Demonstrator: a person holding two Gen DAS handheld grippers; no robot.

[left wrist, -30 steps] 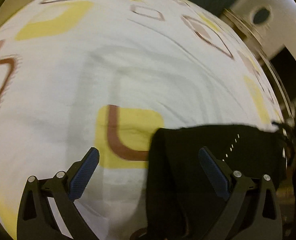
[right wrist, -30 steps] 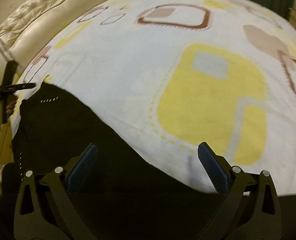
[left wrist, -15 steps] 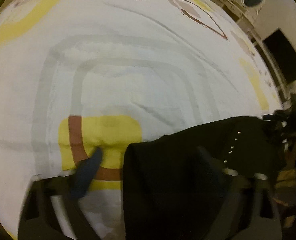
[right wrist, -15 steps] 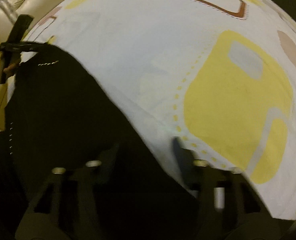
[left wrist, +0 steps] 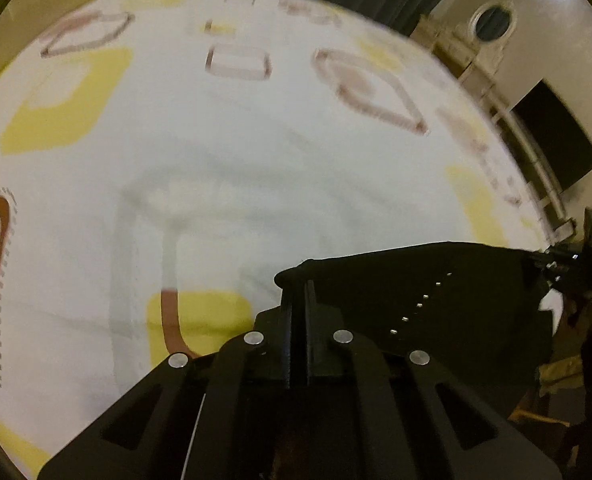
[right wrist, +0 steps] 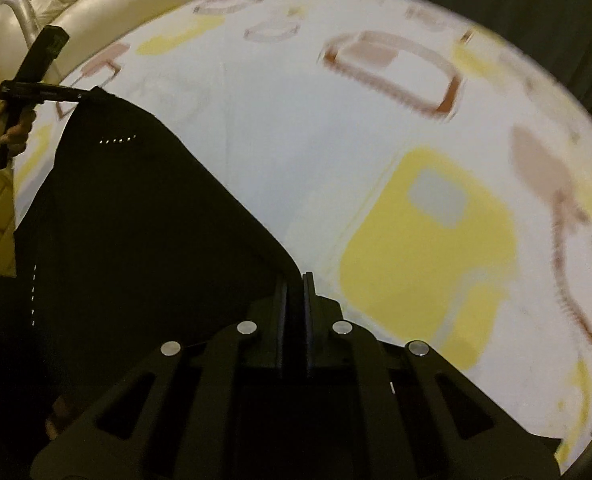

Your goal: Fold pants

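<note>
Black pants [left wrist: 435, 304] with a row of small white dots hang stretched between my two grippers above the bed. My left gripper [left wrist: 297, 284] is shut on one corner of the pants' edge. My right gripper [right wrist: 296, 280] is shut on the other corner of the same edge. In the right wrist view the pants [right wrist: 136, 232] spread to the left, up to the left gripper [right wrist: 92, 94]. In the left wrist view the right gripper [left wrist: 535, 258] pinches the far right corner. The lower part of the pants is hidden below both grippers.
A white bed sheet [left wrist: 236, 168] with yellow and brown rounded squares lies under the pants. A cream padded headboard [right wrist: 96, 4] runs along the far left. A dark curtain [right wrist: 515, 8] hangs behind the bed. A wall with a round vent [left wrist: 491, 24] and a dark screen [left wrist: 555, 144] stands at the right.
Both grippers have gone from open to shut on the pants' edge. They have lifted it off the sheet, so the cloth is now taut between them.
</note>
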